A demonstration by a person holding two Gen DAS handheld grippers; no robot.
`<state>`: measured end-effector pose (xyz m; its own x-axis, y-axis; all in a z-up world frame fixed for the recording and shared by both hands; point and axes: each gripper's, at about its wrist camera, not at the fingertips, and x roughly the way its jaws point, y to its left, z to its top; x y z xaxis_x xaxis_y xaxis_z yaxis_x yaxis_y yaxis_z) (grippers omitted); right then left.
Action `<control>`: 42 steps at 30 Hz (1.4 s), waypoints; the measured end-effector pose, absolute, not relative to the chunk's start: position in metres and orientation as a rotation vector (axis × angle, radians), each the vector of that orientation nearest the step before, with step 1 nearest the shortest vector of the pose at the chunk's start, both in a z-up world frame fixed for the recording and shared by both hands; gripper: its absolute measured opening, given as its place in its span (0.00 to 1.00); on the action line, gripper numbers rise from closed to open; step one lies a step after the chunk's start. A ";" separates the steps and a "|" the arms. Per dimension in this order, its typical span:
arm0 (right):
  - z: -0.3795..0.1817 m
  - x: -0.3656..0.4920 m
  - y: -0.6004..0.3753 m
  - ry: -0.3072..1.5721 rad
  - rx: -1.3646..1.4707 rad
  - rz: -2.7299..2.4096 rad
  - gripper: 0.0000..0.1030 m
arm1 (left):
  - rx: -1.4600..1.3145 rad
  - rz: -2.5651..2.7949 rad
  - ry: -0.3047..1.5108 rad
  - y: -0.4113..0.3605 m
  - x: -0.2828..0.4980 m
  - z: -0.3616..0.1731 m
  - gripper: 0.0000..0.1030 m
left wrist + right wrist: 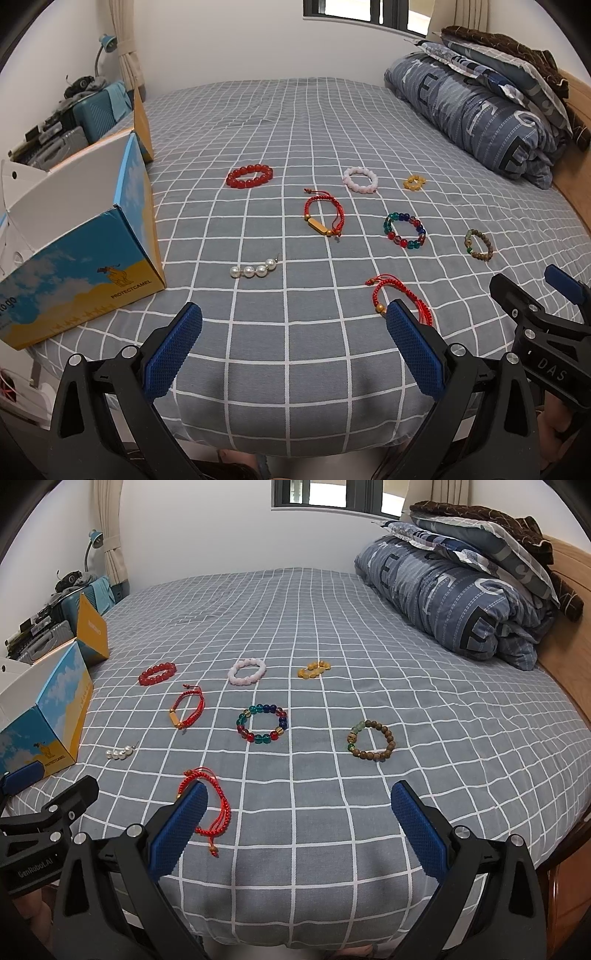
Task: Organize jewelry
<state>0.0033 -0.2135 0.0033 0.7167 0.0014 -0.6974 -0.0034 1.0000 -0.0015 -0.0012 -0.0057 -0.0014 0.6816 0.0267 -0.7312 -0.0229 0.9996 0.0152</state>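
While both fingers pairs spread wide, red cord bracelet (205,805) lies beside right gripper (299,825) left finger.

Red bead bracelet (249,176) lies on a grey, white-gridded bedsheet (258,122).

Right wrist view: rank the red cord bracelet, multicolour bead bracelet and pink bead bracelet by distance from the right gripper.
1. Red cord bracelet, beside the right gripper, at its left finger.
2. Multicolour bead bracelet, mid-bed, ahead.
3. Pink bead bracelet, back row, farthest.
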 end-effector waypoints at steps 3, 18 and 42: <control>0.003 0.003 -0.214 0.771 -0.002 0.002 0.93 | 0.005 0.027 0.818 -0.006 0.000 -0.002 0.95; 0.004 0.003 -0.213 0.767 -0.001 0.000 0.93 | 0.004 0.028 0.819 -0.006 0.000 -0.002 0.95; 0.004 0.002 -0.213 0.764 -0.004 -0.001 0.93 | 0.004 0.024 0.810 -0.006 -0.003 0.002 0.95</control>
<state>0.0024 -0.2134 0.0040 0.7221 -0.0024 -0.6918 -0.0005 1.0000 -0.0039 -0.0031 -0.0063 0.0022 0.6892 0.0230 -0.7242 -0.0199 0.9997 0.0128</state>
